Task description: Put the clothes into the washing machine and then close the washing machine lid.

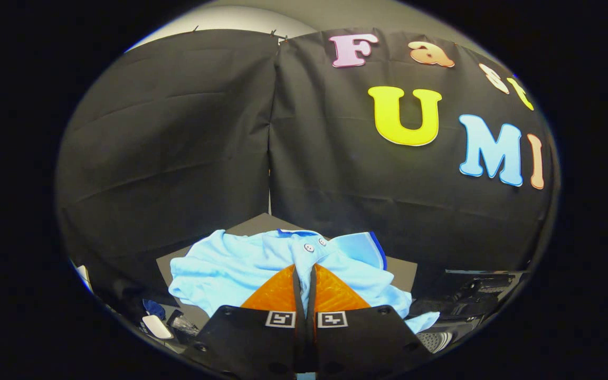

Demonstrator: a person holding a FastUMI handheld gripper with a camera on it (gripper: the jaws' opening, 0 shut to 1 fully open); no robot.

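Clothes here means one light blue shirt (230, 269), which we see bunched just ahead of our gripper (304, 279) and spreading to both sides of it. Its collar and buttons sit just beyond the fingertips. The fingers are drawn almost together, with only a thin slit between them, and a sliver of blue cloth shows low in that slit. So we judge the gripper closed on the shirt, pinching a fold. Behind the shirt lies a dark surface (251, 224); we cannot tell whether the shirt rests on it or hangs lifted above it.

The main risk, as we read it, is the grip itself. A pinch on one thin fold could slip as the shirt's weight drags, and it would drop short of the washer. Loose cloth trailing on either side could also snag on an edge, or drape over the machine's rim and stop the lid from closing.

Down to the right we see dark clutter and a pale perforated part (437, 340), possibly the washer, though we cannot be sure. A small white object (156, 327) lies low on the left. Nothing stands directly ahead but the booth's cloth wall (177, 148).
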